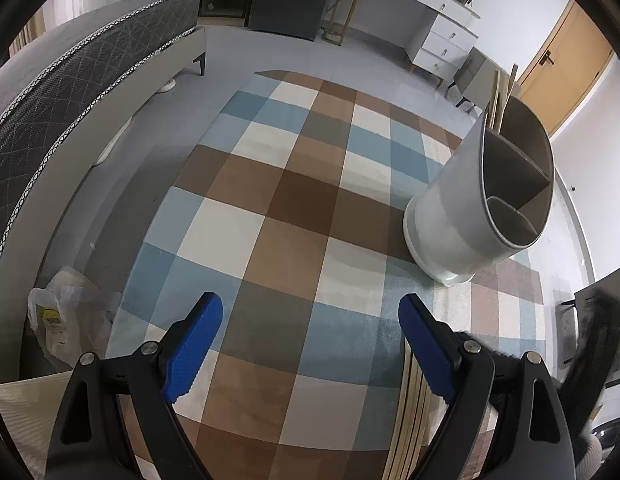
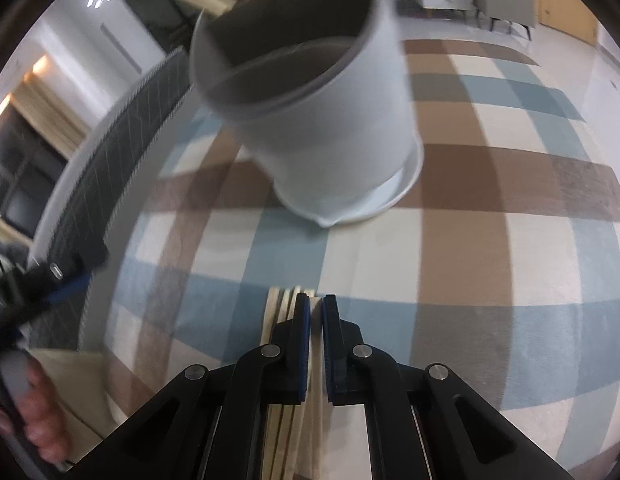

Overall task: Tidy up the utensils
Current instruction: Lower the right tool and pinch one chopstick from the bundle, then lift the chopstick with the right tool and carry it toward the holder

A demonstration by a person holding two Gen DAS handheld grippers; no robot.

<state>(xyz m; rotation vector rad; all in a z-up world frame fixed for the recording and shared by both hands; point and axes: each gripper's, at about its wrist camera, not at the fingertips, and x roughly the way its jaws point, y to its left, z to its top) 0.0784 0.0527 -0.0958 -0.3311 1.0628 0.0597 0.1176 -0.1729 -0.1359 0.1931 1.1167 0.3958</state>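
Observation:
A white round utensil holder (image 1: 450, 208) (image 2: 322, 120) with inner dividers stands on a checkered rug (image 1: 278, 208); a few wooden sticks (image 1: 498, 96) rise from its far compartment. My left gripper (image 1: 310, 304) hangs open over bare rug, left of the holder, nothing between its blue pads. Several pale wooden chopsticks (image 1: 410, 412) (image 2: 278, 312) lie in a bundle on the rug under its right finger. My right gripper (image 2: 316, 302) is shut on one pale chopstick of that bundle, just short of the holder's base. It shows as a dark blur (image 1: 598, 340) in the left wrist view.
A grey bed (image 1: 70, 92) runs along the left. A plastic bag (image 1: 66, 320) lies by the rug's left edge. A white dresser (image 1: 442, 28), a stool (image 1: 474, 72) and a wooden door (image 1: 562, 64) stand at the far right. A hand (image 2: 34, 420) grips the left tool.

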